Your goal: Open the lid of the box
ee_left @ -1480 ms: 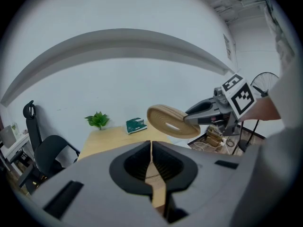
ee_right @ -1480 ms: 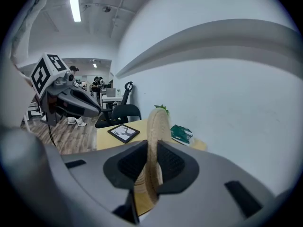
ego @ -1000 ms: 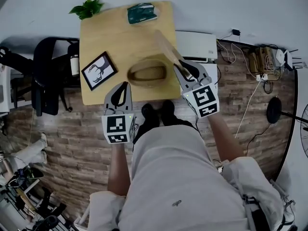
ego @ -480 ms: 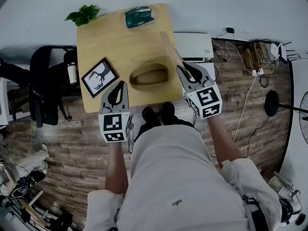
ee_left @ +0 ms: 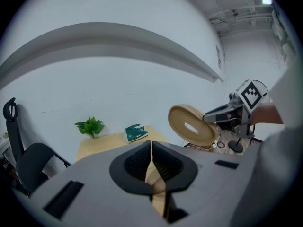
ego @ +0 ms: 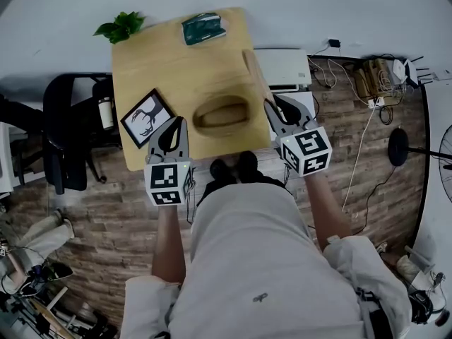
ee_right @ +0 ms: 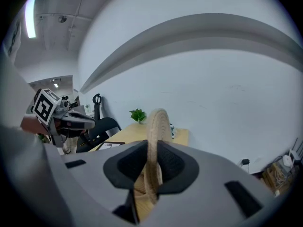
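An oval wooden box (ego: 221, 114) stands open near the front of the light wooden table (ego: 176, 55). Its round lid (ego: 253, 73) is held up on edge at the box's right side, with my right gripper (ego: 277, 111) shut on the lid's rim. In the right gripper view the lid (ee_right: 157, 122) runs edge-on between the pads. The left gripper view shows the lid (ee_left: 191, 125) raised in the air. My left gripper (ego: 173, 136) hovers over the table's front edge, left of the box, shut and holding nothing.
A framed deer picture (ego: 147, 114) lies left of the box. A green packet (ego: 203, 27) and a small plant (ego: 119, 27) sit at the far edge. A black chair (ego: 67, 133) stands left, a white unit (ego: 282, 66) and cables (ego: 385, 83) right.
My left gripper has come a little forward over the table's front edge. The right gripper still holds the lid raised beside the box.
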The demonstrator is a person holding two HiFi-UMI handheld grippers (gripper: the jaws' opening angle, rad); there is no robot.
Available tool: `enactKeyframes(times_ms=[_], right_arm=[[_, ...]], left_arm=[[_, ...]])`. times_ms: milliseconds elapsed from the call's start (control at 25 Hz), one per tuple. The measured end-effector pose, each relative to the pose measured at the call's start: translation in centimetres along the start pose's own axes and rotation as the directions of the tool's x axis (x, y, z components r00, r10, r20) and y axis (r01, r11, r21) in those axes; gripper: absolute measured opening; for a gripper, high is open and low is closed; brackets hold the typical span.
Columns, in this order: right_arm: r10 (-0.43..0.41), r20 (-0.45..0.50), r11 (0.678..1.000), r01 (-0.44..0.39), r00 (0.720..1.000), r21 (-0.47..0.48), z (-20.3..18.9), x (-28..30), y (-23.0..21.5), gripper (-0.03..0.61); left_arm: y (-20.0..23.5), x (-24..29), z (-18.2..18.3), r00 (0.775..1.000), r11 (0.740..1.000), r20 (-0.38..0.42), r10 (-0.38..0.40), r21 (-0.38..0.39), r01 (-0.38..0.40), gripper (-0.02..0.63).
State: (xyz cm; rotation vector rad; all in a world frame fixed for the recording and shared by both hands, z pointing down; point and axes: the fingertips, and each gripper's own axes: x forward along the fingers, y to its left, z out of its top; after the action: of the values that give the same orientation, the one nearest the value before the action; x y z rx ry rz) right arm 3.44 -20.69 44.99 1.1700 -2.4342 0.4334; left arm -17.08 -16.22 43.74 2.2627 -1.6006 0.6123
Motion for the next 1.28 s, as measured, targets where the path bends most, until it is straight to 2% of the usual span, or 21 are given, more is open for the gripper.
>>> enactKeyframes(times_ms=[200, 1280], right_arm=[[-0.004, -0.004, 1.000, 0.004, 1.000, 0.027, -0.5, -0.3, 0.1, 0.066], [0.000, -0.021, 1.000, 0.000, 1.000, -0.005, -1.6, -1.5, 0.8, 0.066]], left_arm=[[0.2, -0.1, -0.3, 1.000, 1.000, -0.003, -0.007, -0.004, 0.007, 0.009], [-0.3, -1.2, -0.9, 1.000, 1.000, 0.009, 0.000, -0.011, 0.000, 0.009]])
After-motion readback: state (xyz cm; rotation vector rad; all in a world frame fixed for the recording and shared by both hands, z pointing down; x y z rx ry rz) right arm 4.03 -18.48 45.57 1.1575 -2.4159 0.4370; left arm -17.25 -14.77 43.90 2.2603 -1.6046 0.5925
